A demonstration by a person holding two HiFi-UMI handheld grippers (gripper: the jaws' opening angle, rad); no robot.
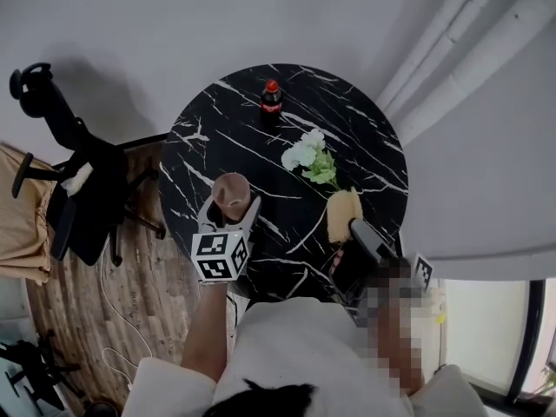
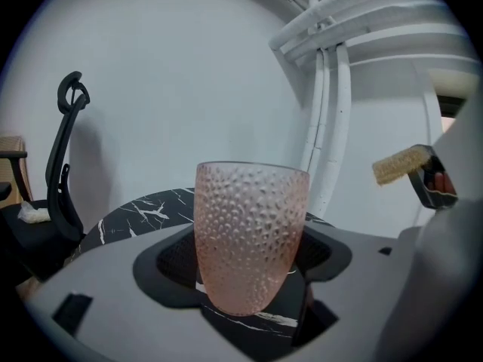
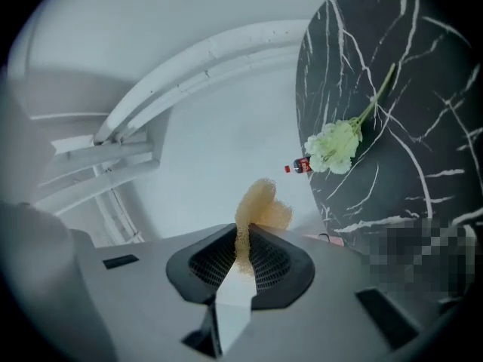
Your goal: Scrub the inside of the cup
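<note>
A pink dimpled cup (image 2: 251, 232) stands upright between the jaws of my left gripper (image 2: 249, 266), which is shut on it; in the head view the cup (image 1: 232, 193) is held over the near left part of the black marble table (image 1: 226, 129), its mouth facing up. My right gripper (image 3: 243, 259) is shut on a yellow sponge (image 3: 259, 210), squeezed thin between the pads. In the head view the sponge (image 1: 343, 214) is to the right of the cup, apart from it, ahead of the right gripper (image 1: 352, 233). The left gripper view shows the sponge (image 2: 400, 164) at the right.
A small cola bottle (image 1: 271, 98) stands at the table's far side. A white flower sprig (image 1: 311, 156) lies right of centre. A black office chair (image 1: 74, 189) stands left of the table. White pipes (image 1: 469, 42) run along the wall at right.
</note>
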